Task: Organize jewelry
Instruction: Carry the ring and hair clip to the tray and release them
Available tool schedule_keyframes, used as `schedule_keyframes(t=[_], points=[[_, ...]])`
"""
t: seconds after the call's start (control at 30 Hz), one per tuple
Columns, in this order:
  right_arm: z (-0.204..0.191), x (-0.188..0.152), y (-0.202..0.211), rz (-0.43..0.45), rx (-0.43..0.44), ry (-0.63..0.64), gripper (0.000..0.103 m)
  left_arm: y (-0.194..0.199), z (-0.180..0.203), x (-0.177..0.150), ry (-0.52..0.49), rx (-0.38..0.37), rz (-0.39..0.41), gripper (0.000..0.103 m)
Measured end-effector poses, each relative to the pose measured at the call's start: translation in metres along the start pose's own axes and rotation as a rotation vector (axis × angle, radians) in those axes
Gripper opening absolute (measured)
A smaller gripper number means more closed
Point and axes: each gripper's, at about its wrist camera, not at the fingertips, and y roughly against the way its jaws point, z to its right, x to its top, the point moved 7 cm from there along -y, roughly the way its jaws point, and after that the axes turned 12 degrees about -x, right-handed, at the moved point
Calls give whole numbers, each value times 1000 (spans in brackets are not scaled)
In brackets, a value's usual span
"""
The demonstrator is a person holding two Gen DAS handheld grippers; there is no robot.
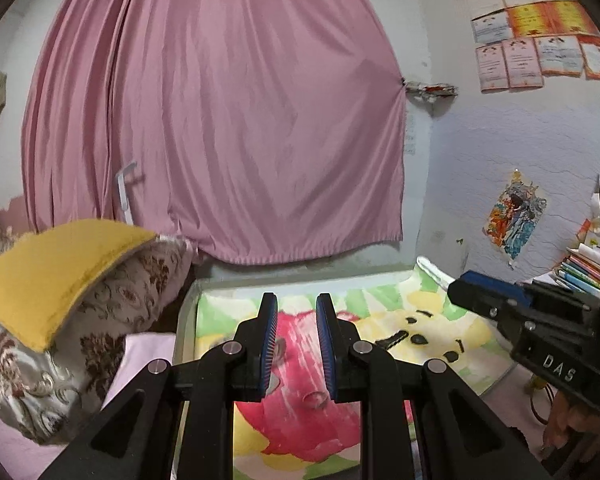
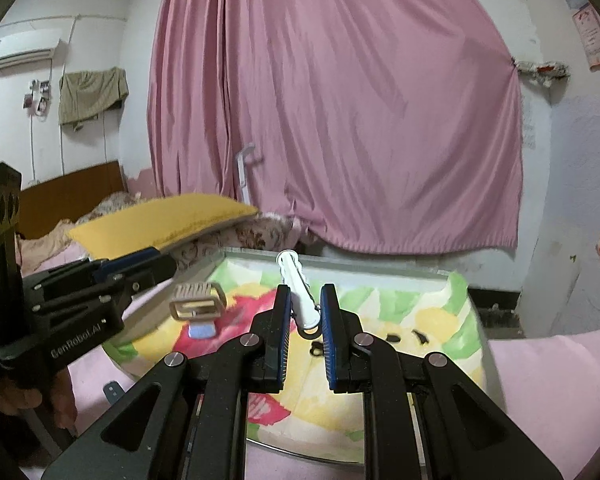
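Observation:
My right gripper [image 2: 305,312] is shut on a white hair clip [image 2: 296,292] that sticks up between the blue pads, above the colourful cartoon mat [image 2: 440,320]. A beige rectangular hair clip [image 2: 198,300] sits on the mat at the left, with a small blue-white piece [image 2: 201,331] under it. My left gripper [image 1: 296,336] is open and empty above the mat's red patch [image 1: 300,400]; a small clear bead-like item [image 1: 316,398] and a silvery piece [image 1: 274,384] lie below it. The right gripper also shows in the left wrist view [image 1: 492,296], and the left gripper's body in the right wrist view [image 2: 100,280].
A pink curtain [image 1: 220,120] hangs behind. Yellow and floral pillows [image 1: 60,280] lie left of the mat on the pink bed. Books [image 1: 584,268] are stacked at the right against the wall. The mat has a grey raised edge [image 2: 340,258].

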Motion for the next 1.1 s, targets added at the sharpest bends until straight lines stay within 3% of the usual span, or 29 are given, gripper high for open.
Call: schedule_keyframes(t=[0.5,0.77,1.1], points=[[6,-48,-55,-296,67,-27,13,-41,-30,-55,187,-49,-322,19],[-1,-69,-72,-411,78,-13,13,-47,-30,-68,200,-57,-383,19],[0,-68,-69,-397,62,-16,17,-44,-32,-66,219,-64,-378,20]])
